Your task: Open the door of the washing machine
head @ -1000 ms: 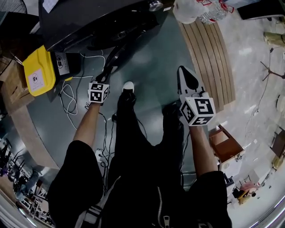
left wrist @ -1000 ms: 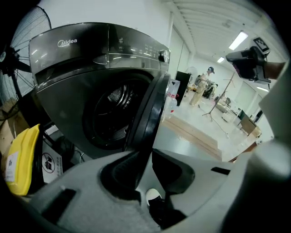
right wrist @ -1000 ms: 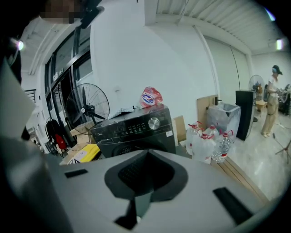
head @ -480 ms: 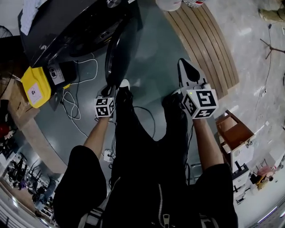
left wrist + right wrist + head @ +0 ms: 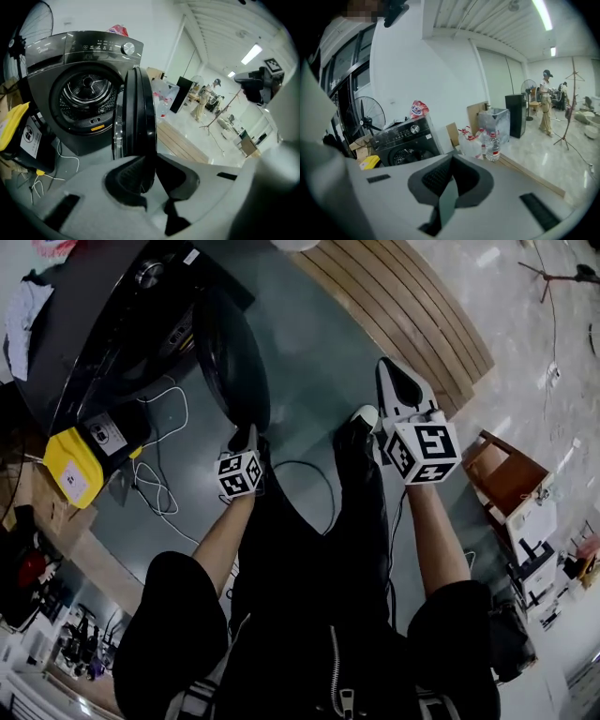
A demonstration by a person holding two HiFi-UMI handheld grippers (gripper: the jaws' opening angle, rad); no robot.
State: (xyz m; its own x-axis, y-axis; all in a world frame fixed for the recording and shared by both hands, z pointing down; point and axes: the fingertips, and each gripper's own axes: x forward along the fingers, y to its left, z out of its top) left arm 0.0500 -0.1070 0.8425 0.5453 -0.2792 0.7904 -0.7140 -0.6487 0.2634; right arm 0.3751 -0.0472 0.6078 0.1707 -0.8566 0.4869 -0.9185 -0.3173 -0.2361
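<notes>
Ahead at twelve o'clock, the door [image 5: 138, 112], pinched in the jaws of the left gripper [image 5: 148, 165], could be lost if dragged off its arc; those of the right gripper [image 5: 450, 161] are pressed together.

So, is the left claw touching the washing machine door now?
Touching. The left gripper view shows the open door, its rim pinched between the pads of the left claw.
</notes>
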